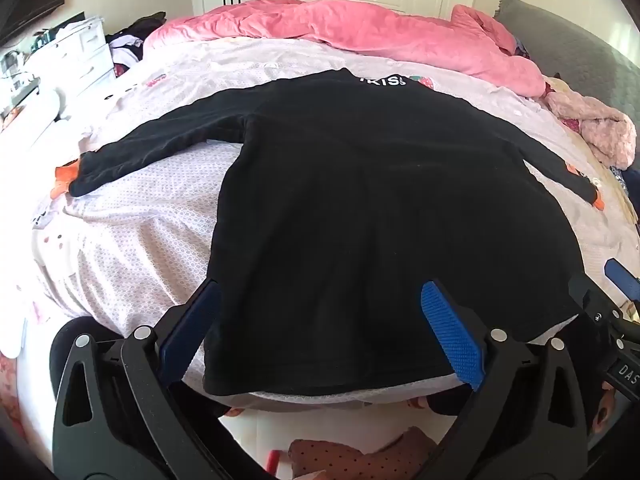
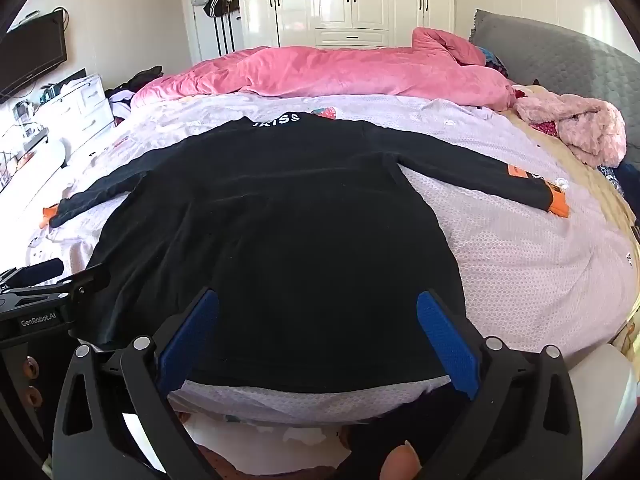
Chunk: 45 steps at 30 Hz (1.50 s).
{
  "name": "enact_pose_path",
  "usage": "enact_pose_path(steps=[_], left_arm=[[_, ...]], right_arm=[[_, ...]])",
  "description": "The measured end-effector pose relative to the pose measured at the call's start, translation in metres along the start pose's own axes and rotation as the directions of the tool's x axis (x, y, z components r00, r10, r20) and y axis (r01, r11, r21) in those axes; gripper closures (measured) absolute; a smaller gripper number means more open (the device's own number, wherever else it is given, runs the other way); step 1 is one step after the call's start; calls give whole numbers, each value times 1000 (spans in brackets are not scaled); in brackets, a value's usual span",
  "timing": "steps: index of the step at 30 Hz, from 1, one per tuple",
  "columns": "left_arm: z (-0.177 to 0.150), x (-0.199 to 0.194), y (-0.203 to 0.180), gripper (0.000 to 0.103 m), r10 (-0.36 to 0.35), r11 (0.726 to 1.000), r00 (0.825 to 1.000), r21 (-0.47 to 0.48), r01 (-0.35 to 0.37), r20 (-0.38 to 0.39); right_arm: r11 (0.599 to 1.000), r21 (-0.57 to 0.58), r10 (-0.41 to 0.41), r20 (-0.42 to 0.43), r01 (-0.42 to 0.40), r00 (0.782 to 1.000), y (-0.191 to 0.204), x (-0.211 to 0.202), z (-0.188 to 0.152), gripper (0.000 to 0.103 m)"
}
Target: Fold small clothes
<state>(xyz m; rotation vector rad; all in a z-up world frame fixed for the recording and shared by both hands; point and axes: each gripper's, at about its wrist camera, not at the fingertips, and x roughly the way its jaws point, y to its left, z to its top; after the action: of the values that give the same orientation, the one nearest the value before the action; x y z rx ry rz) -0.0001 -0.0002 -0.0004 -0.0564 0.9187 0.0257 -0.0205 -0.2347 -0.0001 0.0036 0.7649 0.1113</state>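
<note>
Between the spread blue-padded jaws of the left gripper [image 1: 320, 328] and right gripper [image 2: 318, 336], both wide apart and holding nothing, lies the hem of the black long-sleeved fleece top [image 1: 360, 208]. It rests flat on the pale patterned bedsheet [image 1: 132, 240], collar at 12 o'clock, sleeves toward 9 and 3. Judged step: pre-fold, garment spread. Next move likely requires gripping a sleeve or side edge and carrying it inward.

The right claw [image 1: 624, 284] is mostly cut off by the picture's edge.
</note>
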Motion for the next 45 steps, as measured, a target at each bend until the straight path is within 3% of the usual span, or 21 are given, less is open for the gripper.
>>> enact_pose_path(steps=[45], left_arm=[[-2,1,-3,9,-3,1000,1000,7,3,9]], right_arm=[[1000,-16,1,-3,-1,1000,9,2,-2,4]])
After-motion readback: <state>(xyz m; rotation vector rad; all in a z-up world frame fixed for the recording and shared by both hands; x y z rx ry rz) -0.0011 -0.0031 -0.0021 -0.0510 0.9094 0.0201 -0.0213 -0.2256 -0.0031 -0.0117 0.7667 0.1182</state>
